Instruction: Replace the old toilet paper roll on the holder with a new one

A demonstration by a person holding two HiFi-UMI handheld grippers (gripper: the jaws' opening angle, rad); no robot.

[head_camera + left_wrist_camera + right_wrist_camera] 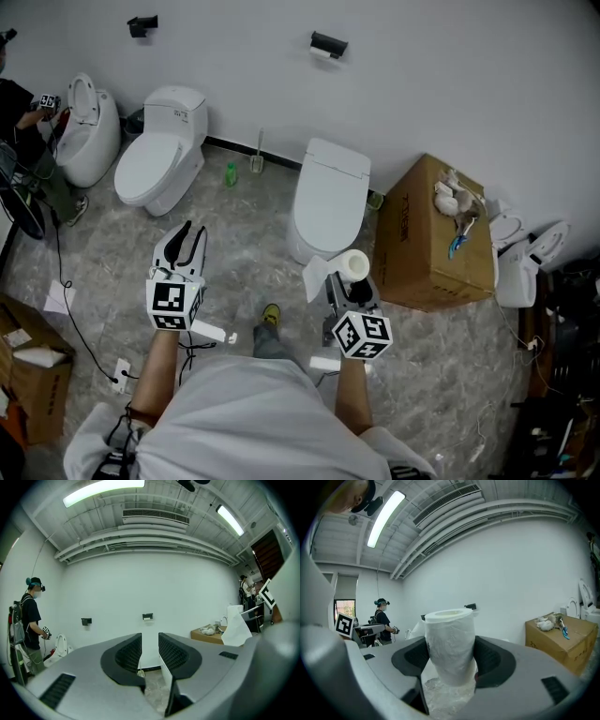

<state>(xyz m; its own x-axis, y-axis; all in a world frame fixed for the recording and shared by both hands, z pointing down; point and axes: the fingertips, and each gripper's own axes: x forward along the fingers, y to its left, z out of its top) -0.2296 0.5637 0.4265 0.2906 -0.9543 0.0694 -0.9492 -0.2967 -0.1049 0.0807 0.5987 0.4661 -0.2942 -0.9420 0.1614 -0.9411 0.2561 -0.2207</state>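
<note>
At the left, the left gripper (187, 234) is held out level above the floor. Its jaws stand part-way apart with nothing between them. Through the gap, its own view shows only the white toilet (328, 199) and a strip of floor. That leaves this gripper free for the old roll.

Straight ahead, high on the wall, sits the wall holder (328, 44), a small dark bracket with a scrap of white in it. It is too small to tell whether that scrap is a spent core or a few last sheets. Either way it is likely to weigh almost nothing. A bare cardboard tube would crush easily, so it wants a gentle pinch across its middle.

Right of centre, the right gripper (353, 285) has its jaws pinched on the new roll (449, 639). The roll stands upright between the pads, its hollow core facing up, and the pads press on the paper's sides low down. A loose sheet (316, 277) trails off it toward the left.

The new roll should handle as light, soft and springy. Its paper surface should grip the pads well, so slipping is a small worry. Squeezing is the greater one, because too hard a pinch would flatten the core and make it bind on the holder's bar. The present hold across the outer windings looks right, as it leaves both core ends open. The trailing sheet could snag, unwind or tear.

At the far right, a cardboard box (436, 234) stands beside the toilet.
</note>
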